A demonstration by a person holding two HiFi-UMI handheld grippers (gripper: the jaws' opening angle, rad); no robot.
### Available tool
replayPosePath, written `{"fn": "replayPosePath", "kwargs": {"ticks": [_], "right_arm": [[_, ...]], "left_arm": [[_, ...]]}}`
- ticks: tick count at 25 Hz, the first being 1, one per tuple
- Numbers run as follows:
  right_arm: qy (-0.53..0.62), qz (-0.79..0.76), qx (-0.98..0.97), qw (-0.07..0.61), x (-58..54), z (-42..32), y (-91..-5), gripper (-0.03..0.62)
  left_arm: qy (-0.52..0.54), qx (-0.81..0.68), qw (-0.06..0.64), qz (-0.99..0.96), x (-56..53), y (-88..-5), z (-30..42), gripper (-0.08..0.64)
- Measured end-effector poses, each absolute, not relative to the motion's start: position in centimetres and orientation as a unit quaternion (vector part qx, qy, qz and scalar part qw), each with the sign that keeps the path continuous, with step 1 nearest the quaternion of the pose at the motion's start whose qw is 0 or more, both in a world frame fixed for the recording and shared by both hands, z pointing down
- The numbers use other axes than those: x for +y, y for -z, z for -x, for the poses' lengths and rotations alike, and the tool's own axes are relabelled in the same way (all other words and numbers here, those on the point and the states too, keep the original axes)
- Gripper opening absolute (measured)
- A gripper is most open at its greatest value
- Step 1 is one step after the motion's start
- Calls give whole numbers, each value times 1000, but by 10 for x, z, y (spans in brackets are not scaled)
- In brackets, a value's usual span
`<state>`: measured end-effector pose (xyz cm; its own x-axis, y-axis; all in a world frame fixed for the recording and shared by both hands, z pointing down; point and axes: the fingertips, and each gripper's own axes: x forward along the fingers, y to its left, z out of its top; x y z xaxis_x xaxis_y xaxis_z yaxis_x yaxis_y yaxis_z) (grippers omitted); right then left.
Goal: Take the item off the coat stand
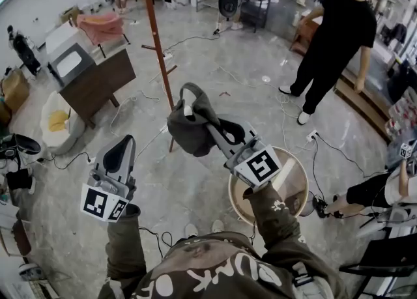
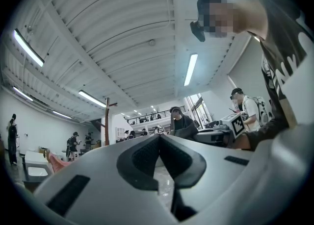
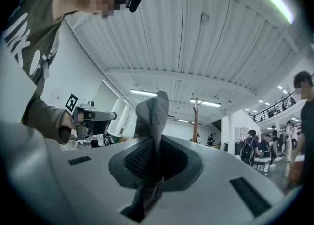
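**Grey cloth item (image 1: 189, 131) clear of the coat stand (image 1: 156, 37), pinched in the right gripper (image 1: 207, 124)**

Two grey two-jaw grippers show in the head view, each carrying one cube with black-and-white square markers. The right one sits right of centre. Its jaws are clamped on a fold of one dark grey, soft cloth item with a loop of strap at its top. In the right gripper view the cloth rises upright between the two black ribbed pads and trails down behind them. The item hangs in the air just right of the pole, and whether it touches the pole cannot be told.

The left gripper (image 1: 124, 151) is at near left, well apart from the item. Its two pads meet along a single seam in the left gripper view, with nothing between them.

One coat stand is present: a slim reddish-brown wooden pole running from the far top of the head view down to the floor at centre. Two short pegs show on its lower part, and both are bare.

Under the right forearm, near right, stands one round tan wooden stool (image 1: 294, 161). At left are one dark brown wooden desk (image 1: 98, 86) and, farther off, one pink chair (image 1: 101, 27). One person in black clothes (image 1: 339, 37) stands at far right, and one seated person (image 1: 381, 190) shows at the right edge. Grey cables cross the mottled concrete floor (image 1: 221, 63).
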<state>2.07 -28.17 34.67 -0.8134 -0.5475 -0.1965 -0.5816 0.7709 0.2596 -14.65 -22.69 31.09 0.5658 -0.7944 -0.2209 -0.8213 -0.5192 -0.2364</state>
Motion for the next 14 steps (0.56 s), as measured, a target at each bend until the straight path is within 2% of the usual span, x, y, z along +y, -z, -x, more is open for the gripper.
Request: {"fn": "replayPosePath", "kwargs": {"ticks": [14], "right_arm": [[-156, 300, 939, 58, -281, -21, -342, 37]], "left_arm": [[-41, 464, 164, 870, -225, -306, 144, 3]]}}
